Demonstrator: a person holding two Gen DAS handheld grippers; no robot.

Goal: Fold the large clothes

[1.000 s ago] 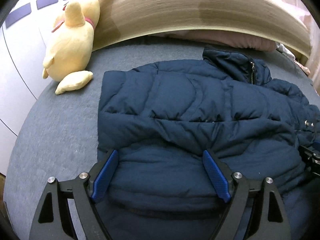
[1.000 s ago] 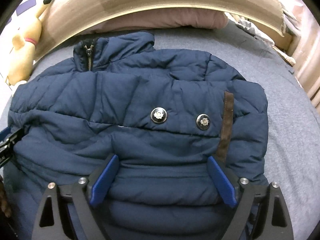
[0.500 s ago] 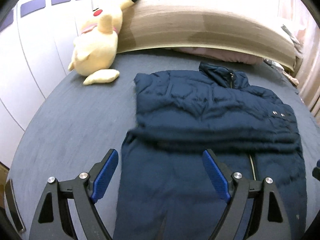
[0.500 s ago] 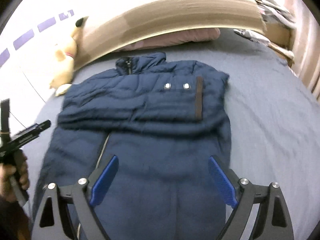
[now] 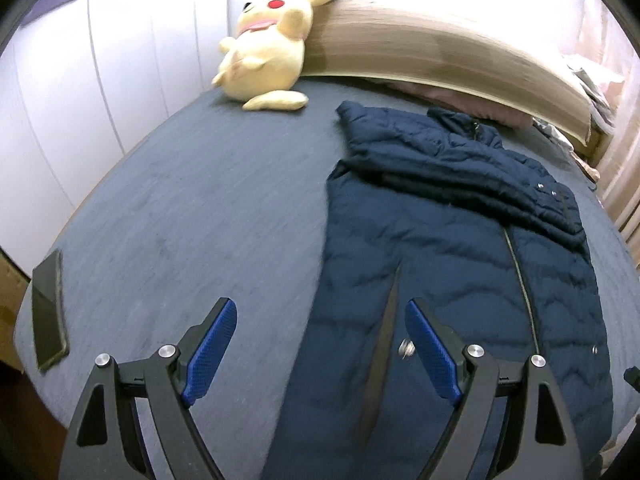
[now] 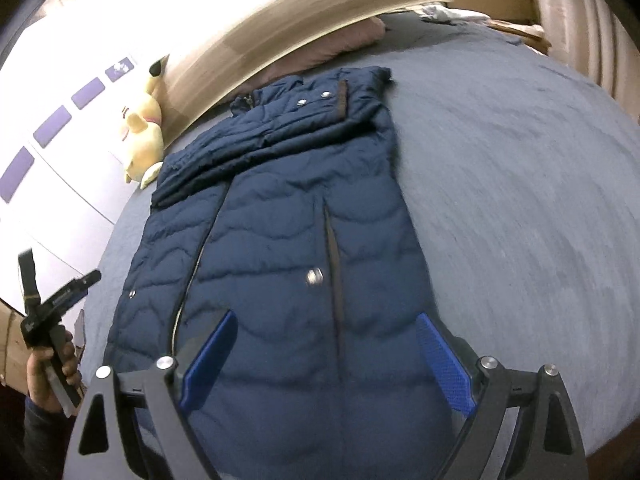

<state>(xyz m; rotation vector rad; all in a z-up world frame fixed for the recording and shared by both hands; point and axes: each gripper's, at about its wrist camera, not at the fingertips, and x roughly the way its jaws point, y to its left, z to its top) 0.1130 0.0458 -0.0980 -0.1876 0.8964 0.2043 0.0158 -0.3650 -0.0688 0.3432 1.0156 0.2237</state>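
A long navy puffer jacket (image 5: pixel 448 248) lies flat on the grey bed (image 5: pixel 200 208), collar toward the headboard, with its sleeves folded across the chest. It also shows in the right wrist view (image 6: pixel 288 216). My left gripper (image 5: pixel 318 348) is open and empty, held above the jacket's lower left edge near the hem. My right gripper (image 6: pixel 326 356) is open and empty above the jacket's lower part. The left gripper also shows in the right wrist view (image 6: pixel 52 300), held in a hand at the bed's left side.
A yellow plush toy (image 5: pixel 268 44) leans on the wooden headboard (image 5: pixel 420 48) at the far left. A dark phone (image 5: pixel 48 308) lies near the bed's left front corner. A pink pillow (image 6: pixel 332 46) lies behind the collar. White wardrobe doors (image 5: pixel 100 60) stand to the left.
Both grippers have pulled back and up from the folded sleeves toward the hem. The whole jacket now shows, with the sleeves lying across the chest.
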